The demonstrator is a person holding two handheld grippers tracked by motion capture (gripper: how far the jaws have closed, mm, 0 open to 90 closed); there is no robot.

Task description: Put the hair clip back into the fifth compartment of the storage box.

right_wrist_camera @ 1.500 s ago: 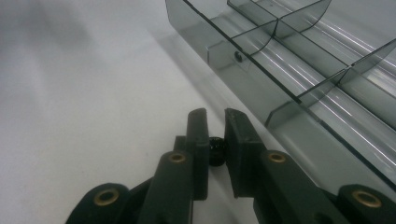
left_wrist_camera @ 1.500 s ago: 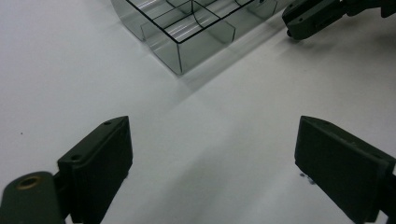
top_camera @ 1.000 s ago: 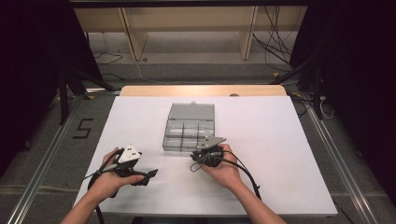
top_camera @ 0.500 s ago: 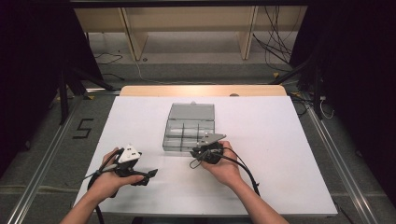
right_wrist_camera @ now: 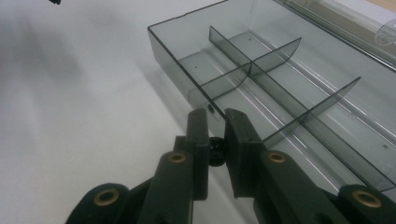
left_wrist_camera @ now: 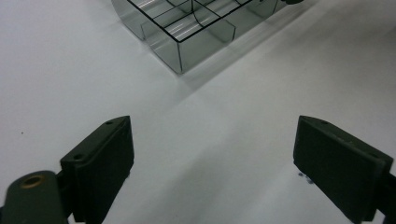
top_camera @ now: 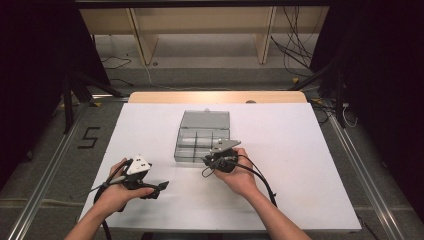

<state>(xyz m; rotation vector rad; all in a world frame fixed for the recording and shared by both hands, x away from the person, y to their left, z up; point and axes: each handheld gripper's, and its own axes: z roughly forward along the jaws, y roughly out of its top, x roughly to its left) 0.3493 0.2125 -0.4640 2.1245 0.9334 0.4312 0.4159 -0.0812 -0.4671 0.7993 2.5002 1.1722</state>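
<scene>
A clear smoky-grey plastic compartment box [top_camera: 200, 142] lies open near the middle of the white worktop [top_camera: 300, 165], its lid [top_camera: 205, 119] folded back flat on the far side. Thin dividers [right_wrist_camera: 275, 88] split the tray into several compartments, one divider curved.

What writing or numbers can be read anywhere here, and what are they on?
"5": a dark digit marked on the grey floor left of the table.
The clear compartment box, the left gripper and the right gripper carry no readable text.
</scene>
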